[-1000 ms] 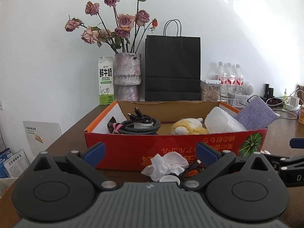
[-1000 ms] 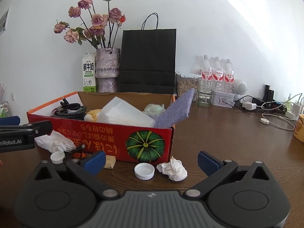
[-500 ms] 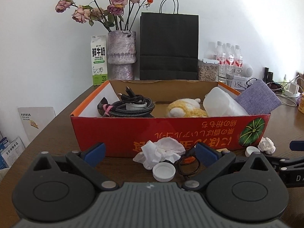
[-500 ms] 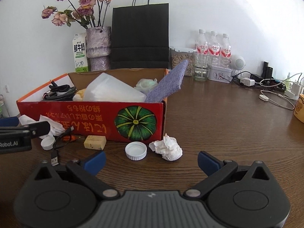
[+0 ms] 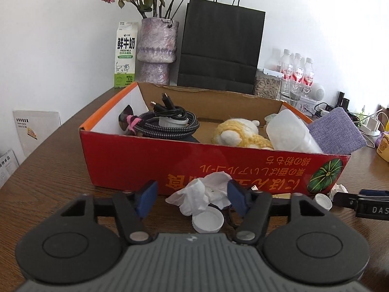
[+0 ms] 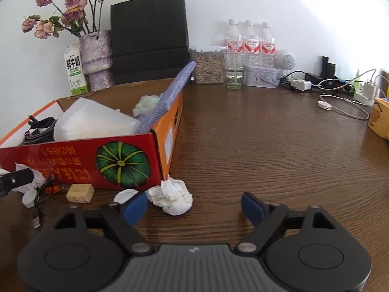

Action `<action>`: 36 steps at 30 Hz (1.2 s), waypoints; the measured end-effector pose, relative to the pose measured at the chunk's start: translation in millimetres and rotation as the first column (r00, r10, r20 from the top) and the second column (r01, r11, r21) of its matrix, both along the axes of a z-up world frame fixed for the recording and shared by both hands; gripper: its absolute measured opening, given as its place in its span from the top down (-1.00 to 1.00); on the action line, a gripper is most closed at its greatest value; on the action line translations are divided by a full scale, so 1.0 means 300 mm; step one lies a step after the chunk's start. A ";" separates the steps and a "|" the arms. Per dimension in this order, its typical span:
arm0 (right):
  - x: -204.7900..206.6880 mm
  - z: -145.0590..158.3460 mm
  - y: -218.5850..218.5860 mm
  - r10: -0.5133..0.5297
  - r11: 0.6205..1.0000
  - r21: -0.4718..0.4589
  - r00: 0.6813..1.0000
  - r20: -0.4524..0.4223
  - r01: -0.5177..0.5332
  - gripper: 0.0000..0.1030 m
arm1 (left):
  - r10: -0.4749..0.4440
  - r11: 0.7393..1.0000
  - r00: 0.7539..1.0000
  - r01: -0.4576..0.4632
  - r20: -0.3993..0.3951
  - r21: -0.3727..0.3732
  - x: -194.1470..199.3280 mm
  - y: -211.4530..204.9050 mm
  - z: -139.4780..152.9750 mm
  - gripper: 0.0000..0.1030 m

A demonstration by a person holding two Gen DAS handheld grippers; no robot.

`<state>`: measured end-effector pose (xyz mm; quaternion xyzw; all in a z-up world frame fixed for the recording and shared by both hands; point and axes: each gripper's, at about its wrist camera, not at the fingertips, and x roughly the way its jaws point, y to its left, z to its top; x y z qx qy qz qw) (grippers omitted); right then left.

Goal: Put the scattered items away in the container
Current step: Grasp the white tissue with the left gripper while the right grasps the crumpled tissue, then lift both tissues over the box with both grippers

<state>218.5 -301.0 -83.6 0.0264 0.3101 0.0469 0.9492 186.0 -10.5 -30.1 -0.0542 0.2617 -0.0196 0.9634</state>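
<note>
Straddling a crumpled white tissue (image 5: 206, 192), the left gripper (image 5: 192, 198) has just been closing to a middling gap; its right pad looks to touch the paper, the left pad stands clear of it, so no firm grip is confirmed. Just below the tissue lies a white cap (image 5: 207, 221), its near edge cut off by the gripper body. A dark cable beside that cap is mostly hidden behind the right finger. Beyond the tips stands the red cardboard box (image 5: 170, 160), holding coiled cables (image 5: 167, 124), a plush toy (image 5: 240, 133) and a translucent container (image 5: 289, 136); its floor is largely out of sight.

The right gripper (image 6: 194, 206) has likewise been closing, yet stays fairly wide. A second tissue wad (image 6: 173, 196) sits just inside its left pad, untouched by either pad. A second white cap (image 6: 125, 196) is half covered by that pad. Further left lie a yellowish block (image 6: 80, 193) and a black plug (image 6: 36, 219), whose cable is hard to trace.
</note>
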 end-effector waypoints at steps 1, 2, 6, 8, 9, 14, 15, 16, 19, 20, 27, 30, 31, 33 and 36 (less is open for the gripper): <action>0.005 -0.002 0.004 0.010 1.000 0.001 1.000 -0.003 -0.010 -0.13 | -0.005 1.000 1.000 0.005 -0.004 -0.005 0.002 0.002 -0.001 0.10; 0.009 -0.003 0.007 0.018 1.000 0.005 1.000 -0.005 -0.018 0.23 | -0.010 1.000 1.000 0.010 -0.007 -0.011 0.003 0.003 -0.003 0.37; -0.002 0.002 0.007 0.039 0.999 0.035 0.999 0.023 -0.039 0.60 | -0.027 0.999 1.000 0.027 -0.003 -0.035 -0.001 0.008 -0.005 0.66; -0.013 0.006 0.001 0.038 0.998 0.049 0.998 0.040 -0.040 0.60 | -0.028 0.999 1.000 0.029 0.010 -0.040 -0.008 0.010 -0.003 0.69; -0.017 0.007 0.000 0.037 0.998 0.052 0.998 0.045 -0.039 0.60 | -0.026 0.999 1.000 0.027 0.016 -0.042 -0.011 0.011 -0.002 0.70; -0.043 0.018 0.008 0.042 0.997 0.054 0.996 0.074 -0.046 0.60 | -0.007 0.999 0.998 0.010 0.056 -0.048 -0.035 0.015 0.007 0.72; -0.047 0.019 0.009 0.042 0.997 0.056 0.996 0.078 -0.046 0.60 | -0.002 0.999 0.998 0.005 0.065 -0.046 -0.041 0.014 0.008 0.72; -0.054 0.020 0.009 0.039 0.997 0.062 0.996 0.082 -0.044 0.60 | 0.001 0.999 0.997 0.002 0.075 -0.044 -0.048 0.014 0.009 0.72; -0.081 0.029 0.014 0.044 0.996 0.069 0.993 0.112 -0.052 0.60 | 0.013 1.000 0.992 -0.010 0.122 -0.026 -0.080 0.009 0.019 0.72; -0.093 0.032 0.017 0.050 0.996 0.066 0.990 0.128 -0.059 0.60 | 0.013 1.000 0.991 -0.011 0.137 -0.015 -0.091 0.005 0.025 0.72; -0.157 0.102 0.057 0.120 0.987 0.076 0.971 0.205 -0.138 0.60 | 0.022 1.000 0.978 -0.022 0.207 -0.006 -0.129 0.009 0.088 0.71; -0.165 0.157 0.098 0.157 0.982 0.064 0.953 0.259 -0.179 0.60 | 0.030 1.000 0.972 -0.030 0.234 -0.003 -0.118 0.010 0.124 0.71; -0.162 0.176 0.116 0.165 0.981 0.055 0.945 0.281 -0.187 0.60 | 0.030 1.000 0.969 -0.030 0.243 -0.005 -0.110 0.011 0.136 0.71; -0.147 0.213 0.151 0.180 0.978 0.039 0.931 0.318 -0.203 0.60 | 0.038 0.999 0.963 -0.038 0.265 -0.005 -0.092 0.010 0.165 0.71; -0.103 0.259 0.205 0.195 0.975 0.032 0.914 0.355 -0.220 0.60 | 0.040 0.999 0.950 -0.040 0.309 -0.009 -0.058 0.004 0.214 0.71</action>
